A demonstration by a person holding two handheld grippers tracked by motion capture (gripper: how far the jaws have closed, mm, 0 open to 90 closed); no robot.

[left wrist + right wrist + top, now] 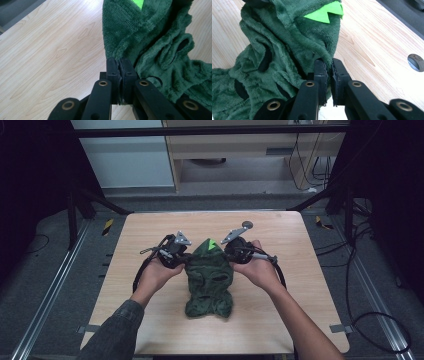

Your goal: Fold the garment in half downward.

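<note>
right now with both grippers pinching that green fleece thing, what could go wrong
Both grips look shallow: the left gripper and right gripper each clamp just a thin edge of the green fleece garment, so a pull could slip it free. The rest lies bunched on the table, so lifting may drag or untidy it.

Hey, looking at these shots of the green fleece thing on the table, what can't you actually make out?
- What the green fleece garment is: bunched up in the high view, cut off by frame edges in both gripper views.
- The full bright green patch: folds hide part of it.
- The dark round thing in the table: cut by the right gripper view's edge, small in the high view.
</note>
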